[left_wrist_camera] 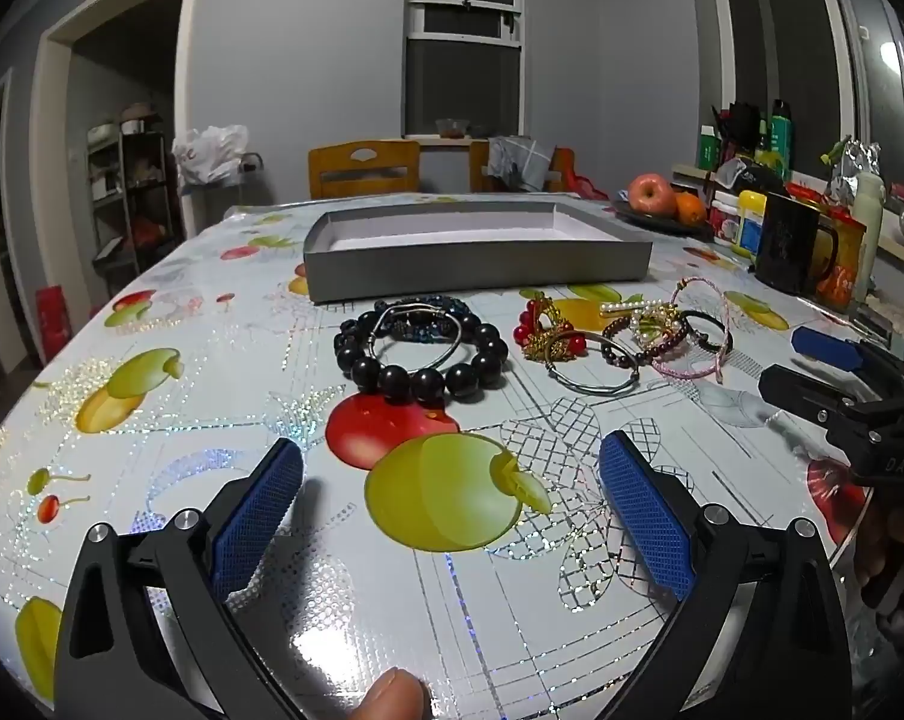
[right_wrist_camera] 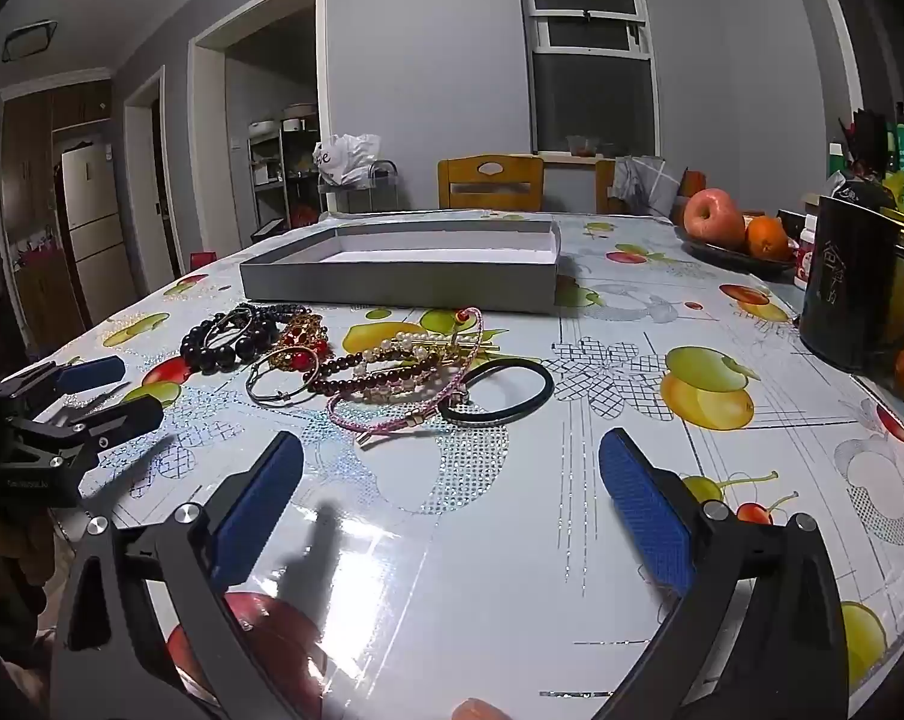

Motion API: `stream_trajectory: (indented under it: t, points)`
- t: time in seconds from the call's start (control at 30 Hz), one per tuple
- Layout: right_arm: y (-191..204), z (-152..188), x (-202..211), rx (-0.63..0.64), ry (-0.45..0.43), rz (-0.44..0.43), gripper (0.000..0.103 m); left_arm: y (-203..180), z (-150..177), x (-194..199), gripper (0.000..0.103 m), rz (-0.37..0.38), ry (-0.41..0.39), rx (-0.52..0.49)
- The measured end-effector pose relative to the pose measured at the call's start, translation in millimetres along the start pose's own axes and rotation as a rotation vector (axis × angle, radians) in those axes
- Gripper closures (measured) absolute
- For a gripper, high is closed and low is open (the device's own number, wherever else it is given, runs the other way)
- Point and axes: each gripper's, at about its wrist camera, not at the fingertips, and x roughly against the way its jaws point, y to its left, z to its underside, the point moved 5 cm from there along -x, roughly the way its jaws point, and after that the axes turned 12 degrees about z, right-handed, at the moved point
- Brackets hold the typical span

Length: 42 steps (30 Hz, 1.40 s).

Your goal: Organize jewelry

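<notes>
A shallow grey tray (left_wrist_camera: 475,267) stands on the fruit-print table, also in the right wrist view (right_wrist_camera: 392,287). In front of it lies a black bead bracelet (left_wrist_camera: 422,381) with a silver bangle (left_wrist_camera: 416,336) on it. To its right is a heap: red-and-gold piece (left_wrist_camera: 541,324), silver bangle (left_wrist_camera: 589,369), dark red beads (right_wrist_camera: 368,366), pink cord bracelet (right_wrist_camera: 392,417), black band (right_wrist_camera: 496,390). My left gripper (left_wrist_camera: 452,462) is open and empty, short of the black beads. My right gripper (right_wrist_camera: 452,456) is open and empty, short of the heap.
A black mug (right_wrist_camera: 859,282) stands at the right edge, next to a plate with an apple (right_wrist_camera: 712,219) and an orange (right_wrist_camera: 766,237). Bottles and jars (left_wrist_camera: 751,222) crowd the far right. Wooden chairs (left_wrist_camera: 365,171) stand behind the table.
</notes>
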Motion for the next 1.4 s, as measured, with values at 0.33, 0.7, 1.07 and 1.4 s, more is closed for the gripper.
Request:
stream_trajectory:
  t: [0.33,0.7,1.07,1.4]
  points:
    - [1,0,0,-0.002,-0.001,-0.001,0.006,0,0,0,0.005,-0.001,0.001,-0.001]
    - [1,0,0,-0.001,-0.002,-0.001,0.005,1,1,0,0.005,-0.001,0.002,0.000]
    - [2,1,-3,0.008,0.042,-0.013,0.005,2,3,-8,0.005,0.019,0.065,0.013]
    - [1,-14,1,0.011,0.100,-0.035,0.005,-7,-14,11,0.005,0.028,0.120,-0.050]
